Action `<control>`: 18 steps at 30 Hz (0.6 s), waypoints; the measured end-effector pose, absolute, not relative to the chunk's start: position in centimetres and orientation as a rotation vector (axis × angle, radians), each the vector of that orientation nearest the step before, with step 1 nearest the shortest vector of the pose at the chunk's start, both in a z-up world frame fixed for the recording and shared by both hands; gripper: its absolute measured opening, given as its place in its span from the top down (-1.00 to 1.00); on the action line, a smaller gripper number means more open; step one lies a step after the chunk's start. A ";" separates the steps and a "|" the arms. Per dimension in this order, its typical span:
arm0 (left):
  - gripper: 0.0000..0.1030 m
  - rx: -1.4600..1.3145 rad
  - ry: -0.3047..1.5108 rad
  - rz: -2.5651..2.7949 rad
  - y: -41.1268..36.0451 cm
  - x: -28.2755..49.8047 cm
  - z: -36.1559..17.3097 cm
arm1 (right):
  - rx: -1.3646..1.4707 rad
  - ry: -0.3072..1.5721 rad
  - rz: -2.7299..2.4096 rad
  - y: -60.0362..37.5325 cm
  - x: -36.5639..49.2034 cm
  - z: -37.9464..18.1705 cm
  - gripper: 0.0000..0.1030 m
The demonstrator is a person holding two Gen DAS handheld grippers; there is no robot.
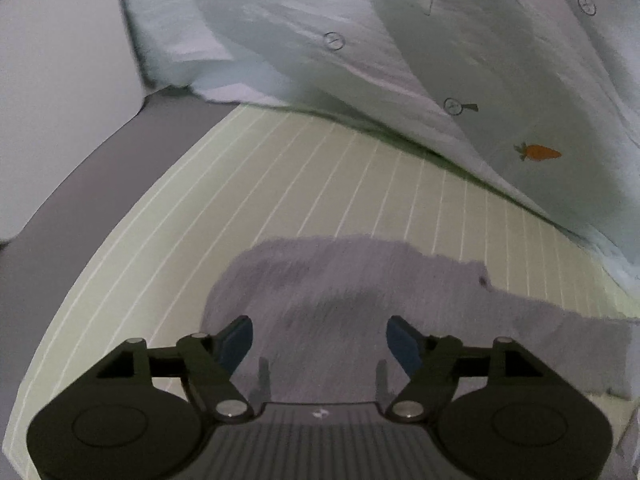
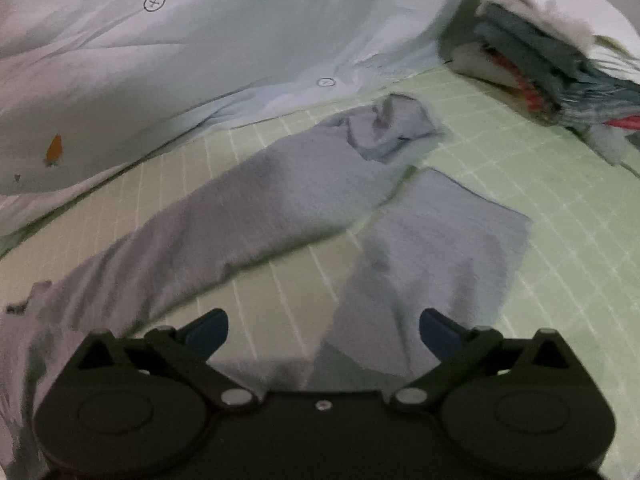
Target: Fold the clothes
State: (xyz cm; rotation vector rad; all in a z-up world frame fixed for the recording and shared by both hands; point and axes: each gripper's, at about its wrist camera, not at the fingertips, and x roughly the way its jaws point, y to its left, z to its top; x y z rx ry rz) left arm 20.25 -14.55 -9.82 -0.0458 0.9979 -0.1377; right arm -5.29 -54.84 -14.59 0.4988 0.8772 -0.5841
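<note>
Both hand-held grippers are released over the grey trousers (image 2: 256, 208), which lie spread on the green sheet (image 2: 540, 220) of the bed, just this side of the pale quilt (image 2: 240, 32). The left hand-held gripper (image 1: 319, 340) hangs with its jaws apart above one end of the grey cloth (image 1: 360, 288), nothing pinched between the blue pads; the right hand-held gripper (image 2: 323, 330) stands wider, straddling the near end of the shorter leg, pads clear of the fabric. This looks like the start of a fold: the garment is laid out and not yet doubled over. The long leg runs diagonally, from the near left corner up and away toward the quilt, its far end crumpled; the second leg splays off to the right, toward the stack (image 2: 540, 60) of folded clothes beyond. Next, I'd judge, each hand must settle low onto an edge, bite the cloth cleanly, and carry it along that long axis.
</note>
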 end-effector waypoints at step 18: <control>-0.08 0.205 1.164 -0.529 -30.8 31.2 -17.8 | 0.559 0.849 -0.722 -63.0 6.6 -18.8 -1.00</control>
